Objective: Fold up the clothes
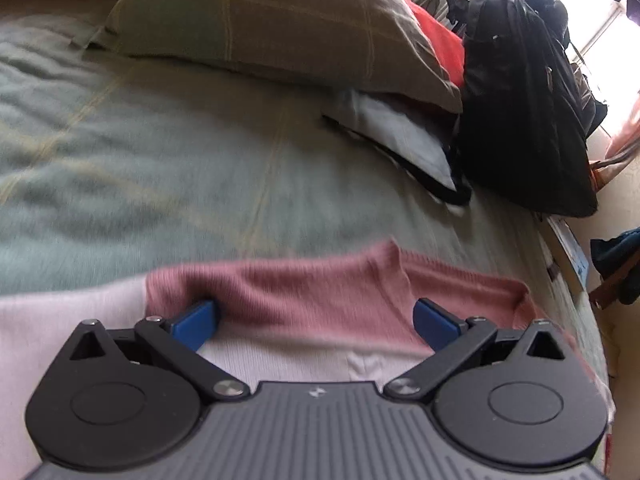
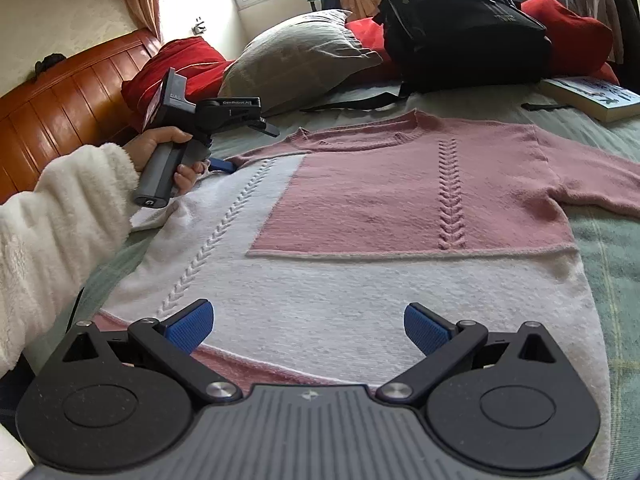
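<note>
A pink and white knit sweater lies spread flat, front up, on a bed covered by a green blanket. My right gripper stands open just above the white band near the hem, with nothing between its fingers. A hand in a white fleece sleeve holds my left gripper at the sweater's left shoulder. In the left wrist view that gripper is open, its blue pads spread over the pink shoulder and collar edge of the sweater.
A grey-green pillow, a black backpack and red bedding lie past the collar. A book rests at the far right. A wooden headboard runs along the left. The bed edge drops off beside the sweater.
</note>
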Demonstrator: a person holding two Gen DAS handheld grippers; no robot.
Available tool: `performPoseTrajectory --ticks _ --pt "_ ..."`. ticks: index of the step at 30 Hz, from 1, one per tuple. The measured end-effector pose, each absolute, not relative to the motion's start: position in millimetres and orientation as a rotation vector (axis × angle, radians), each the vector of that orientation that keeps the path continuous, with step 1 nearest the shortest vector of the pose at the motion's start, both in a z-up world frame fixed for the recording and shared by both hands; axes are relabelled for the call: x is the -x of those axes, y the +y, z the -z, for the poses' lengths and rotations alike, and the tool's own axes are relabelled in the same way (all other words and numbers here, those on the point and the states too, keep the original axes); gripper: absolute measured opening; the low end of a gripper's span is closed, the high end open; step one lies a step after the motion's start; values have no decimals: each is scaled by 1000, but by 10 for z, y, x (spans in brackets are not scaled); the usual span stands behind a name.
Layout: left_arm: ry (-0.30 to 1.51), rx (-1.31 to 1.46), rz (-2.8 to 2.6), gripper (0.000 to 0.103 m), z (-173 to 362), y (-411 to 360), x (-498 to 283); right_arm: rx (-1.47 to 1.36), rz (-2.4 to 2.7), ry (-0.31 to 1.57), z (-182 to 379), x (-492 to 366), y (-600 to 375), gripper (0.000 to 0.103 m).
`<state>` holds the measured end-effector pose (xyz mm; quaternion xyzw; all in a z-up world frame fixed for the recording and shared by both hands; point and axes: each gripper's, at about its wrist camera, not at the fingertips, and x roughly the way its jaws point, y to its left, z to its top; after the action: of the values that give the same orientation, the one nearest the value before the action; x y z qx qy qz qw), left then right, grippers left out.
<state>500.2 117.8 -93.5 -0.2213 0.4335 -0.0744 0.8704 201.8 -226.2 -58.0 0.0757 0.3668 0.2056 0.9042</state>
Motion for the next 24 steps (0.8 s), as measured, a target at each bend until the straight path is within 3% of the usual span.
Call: performPoseTrajectory --ticks 8,17,24 --pt "931 489 137 102 869 1196 -5080 -157 -422 741 518 -1924 -2269 103" --pt "1009 463 265 102 448 1176 -4566 -143 -424 690 333 -1736 -2229 103" --pt "1150 433 280 102 759 1003 -4454 -128 -428 694 325 -1677 -2172 103"
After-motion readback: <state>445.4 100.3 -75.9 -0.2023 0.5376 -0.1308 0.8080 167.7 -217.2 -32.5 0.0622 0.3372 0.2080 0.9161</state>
